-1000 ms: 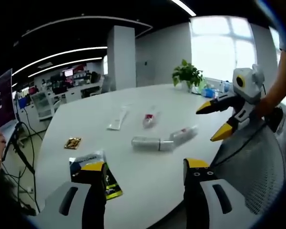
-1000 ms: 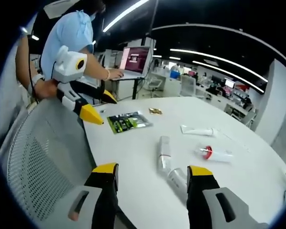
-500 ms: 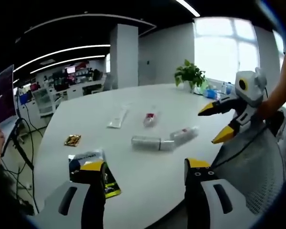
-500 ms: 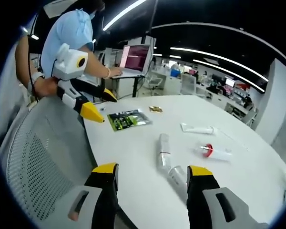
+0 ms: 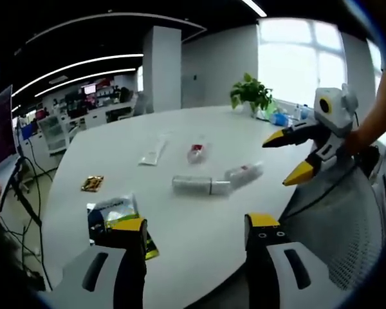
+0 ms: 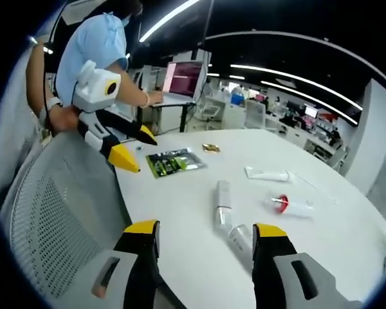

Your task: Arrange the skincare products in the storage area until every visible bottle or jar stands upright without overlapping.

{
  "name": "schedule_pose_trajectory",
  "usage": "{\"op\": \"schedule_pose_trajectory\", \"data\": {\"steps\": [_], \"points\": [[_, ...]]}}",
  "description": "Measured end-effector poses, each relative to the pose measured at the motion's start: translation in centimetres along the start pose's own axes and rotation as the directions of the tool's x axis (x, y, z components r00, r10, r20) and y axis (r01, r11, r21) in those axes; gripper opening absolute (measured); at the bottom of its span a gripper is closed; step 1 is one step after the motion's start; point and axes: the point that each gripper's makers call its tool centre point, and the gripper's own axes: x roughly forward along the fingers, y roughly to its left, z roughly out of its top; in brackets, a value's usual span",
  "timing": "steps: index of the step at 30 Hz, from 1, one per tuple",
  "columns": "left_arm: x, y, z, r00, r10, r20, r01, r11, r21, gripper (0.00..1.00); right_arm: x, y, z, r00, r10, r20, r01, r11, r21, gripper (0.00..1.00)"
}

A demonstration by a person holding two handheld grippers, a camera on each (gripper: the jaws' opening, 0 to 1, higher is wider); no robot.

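Note:
Four skincare products lie flat on the white table (image 5: 199, 219). A silvery tube (image 5: 192, 185) (image 6: 222, 204) lies end to end with a clear bottle (image 5: 243, 173) (image 6: 239, 239). Beyond them lie a red-capped bottle (image 5: 196, 153) (image 6: 291, 206) and a flat white tube (image 5: 153, 150) (image 6: 266, 174). My left gripper (image 5: 194, 235) is open over the table's near edge with nothing between its jaws. Empty too, my right gripper (image 6: 206, 239) stands open, short of the clear bottle. Each gripper also shows in the other's view, the right gripper (image 5: 291, 156) and the left gripper (image 6: 132, 149), both open.
A green and black sachet (image 5: 119, 217) (image 6: 172, 162) and a small gold packet (image 5: 92, 183) (image 6: 210, 149) lie on the table. A grey mesh chair back (image 6: 48, 212) (image 5: 347, 219) stands at the table's edge. A potted plant (image 5: 249, 96) sits far off. A person (image 6: 93, 48) works at a laptop (image 6: 184, 80).
Both views have shifted slightly with the hands. The products lie where they were. Both grippers stay open and empty.

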Motion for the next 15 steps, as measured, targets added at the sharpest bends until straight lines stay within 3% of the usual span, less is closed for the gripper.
{"op": "schedule_pose_trajectory", "data": {"steps": [9,15], "points": [[-0.06,0.0,-0.02,1.0,0.007,-0.002,-0.007,1.0,0.014,0.54,-0.04,-0.21,-0.08,1.0,-0.002,0.001,0.002,1.0,0.01,0.56],[-0.09,0.59,-0.2,0.999,0.032,-0.01,-0.032,0.999,0.007,0.54,0.22,0.78,-0.32,0.999,0.052,-0.014,-0.052,0.998,0.019,0.56]]}}
